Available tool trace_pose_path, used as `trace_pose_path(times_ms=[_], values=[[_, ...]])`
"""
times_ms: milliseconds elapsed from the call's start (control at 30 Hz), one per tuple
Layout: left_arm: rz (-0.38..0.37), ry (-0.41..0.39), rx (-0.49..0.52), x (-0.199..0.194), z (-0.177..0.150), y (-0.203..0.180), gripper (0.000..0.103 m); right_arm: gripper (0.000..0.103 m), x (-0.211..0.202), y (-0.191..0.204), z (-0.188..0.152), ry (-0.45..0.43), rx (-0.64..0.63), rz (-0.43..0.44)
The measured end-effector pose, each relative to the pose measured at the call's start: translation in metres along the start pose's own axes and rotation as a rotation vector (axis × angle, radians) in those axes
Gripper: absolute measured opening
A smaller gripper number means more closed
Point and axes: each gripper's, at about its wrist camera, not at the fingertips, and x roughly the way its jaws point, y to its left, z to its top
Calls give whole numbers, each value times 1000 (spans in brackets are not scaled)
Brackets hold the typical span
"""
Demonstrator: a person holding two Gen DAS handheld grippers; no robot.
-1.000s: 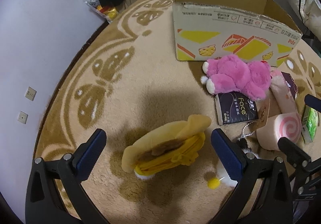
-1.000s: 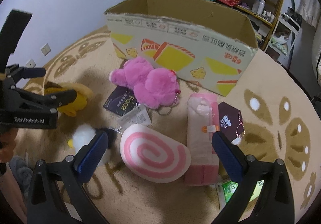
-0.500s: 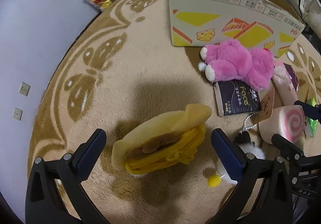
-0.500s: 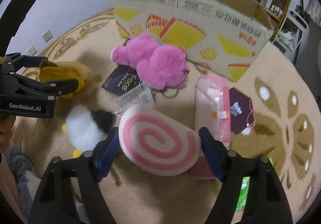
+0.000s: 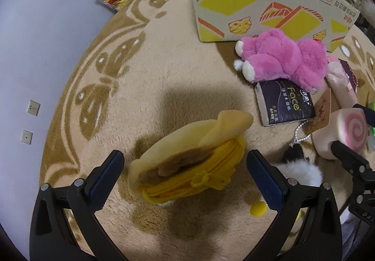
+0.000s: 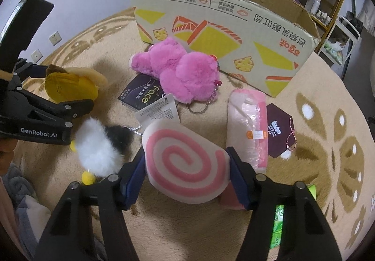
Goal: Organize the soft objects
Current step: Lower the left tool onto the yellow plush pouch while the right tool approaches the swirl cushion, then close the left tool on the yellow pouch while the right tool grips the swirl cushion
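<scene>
The soft pink-and-white swirl roll cushion (image 6: 187,162) sits right between the two blue pads of the right gripper (image 6: 186,178). The jaws are closing and the pads touch its two sides. It looks like a slice of cake roll, white with a thick pink spiral on its flat face, and a paper tag sticks up from its top edge.

The yellow plush pouch with a tan flap (image 5: 187,162) lies on the beige rug (image 5: 164,73) between the pads of the left gripper (image 5: 187,176). Those jaws are spread wide and the pads do not touch it. It has a zip along its yellow side.

Just left of the right jaws is a fluffy white-and-black pompom toy (image 6: 100,146). Just right of them lies a pink wrapped tissue pack (image 6: 248,125). Past the roll are a dark "Face" tissue packet (image 6: 143,94) and a fuzzy pink plush bear (image 6: 180,69). Behind the bear stands a big open cardboard box with yellow pictures (image 6: 234,34).
</scene>
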Motion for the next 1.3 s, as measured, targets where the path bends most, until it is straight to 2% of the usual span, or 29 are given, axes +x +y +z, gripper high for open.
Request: trace_pose_path(times_ms=[200, 367, 433, 733, 933, 1300], values=[[20, -15, 7, 1, 0, 1, 102, 69, -1, -2, -1, 7, 12, 4], [40, -33, 19, 3, 0, -1, 90, 69, -1, -4, -1, 13, 14, 9], [30, -51, 25, 1, 1, -3, 80, 69, 0, -4, -1, 15, 12, 10], [-2, -71, 1, -1, 2, -3, 69, 74, 3, -2, 0, 18, 18, 10], [7, -79, 17, -4, 0, -7, 64, 74, 8, -3, 1, 31, 25, 16], [-24, -104, 9, -17, 1, -7, 62, 52, -4, -8, 7, 9, 37, 49]])
